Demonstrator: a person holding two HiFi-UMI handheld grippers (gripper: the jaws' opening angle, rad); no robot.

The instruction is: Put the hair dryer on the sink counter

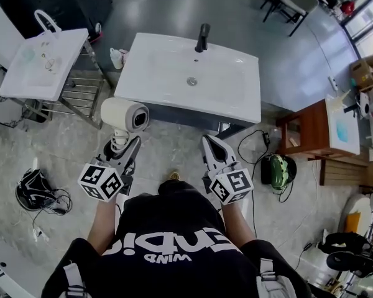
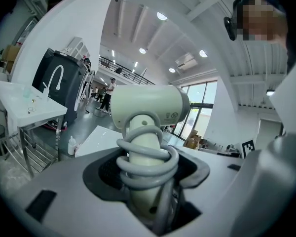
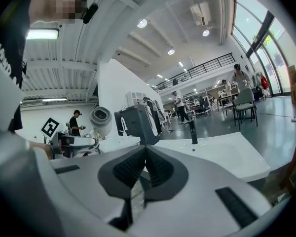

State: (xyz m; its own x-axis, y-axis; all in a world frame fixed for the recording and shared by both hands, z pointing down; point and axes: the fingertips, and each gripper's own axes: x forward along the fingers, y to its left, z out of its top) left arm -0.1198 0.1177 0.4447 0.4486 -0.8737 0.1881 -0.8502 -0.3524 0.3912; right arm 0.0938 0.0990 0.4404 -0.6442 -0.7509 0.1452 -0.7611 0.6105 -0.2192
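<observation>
- My left gripper (image 2: pixel 147 181) has its jaws partway apart, clamped on the hair dryer (image 2: pixel 148 107) by its handle (image 2: pixel 138 130), which has the cord (image 2: pixel 148 157) coiled round it.
- My right gripper (image 3: pixel 145 154) is closed on nothing.
- The dryer looks light, rigid, smooth and top-heavy, so the handle seems the right hold.
- It hangs near the sink counter (image 1: pixel 236 112)'s near left corner. The basin (image 1: pixel 168 70) looks empty.

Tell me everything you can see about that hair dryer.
The hair dryer is cream-white, glossy plastic: a stubby round barrel lying level atop an upright handle, with its grey cord coiled round that handle. The left gripper clamps the handle and cord between its jaws, holding it in the air just before the near left corner of the sink counter.
</observation>
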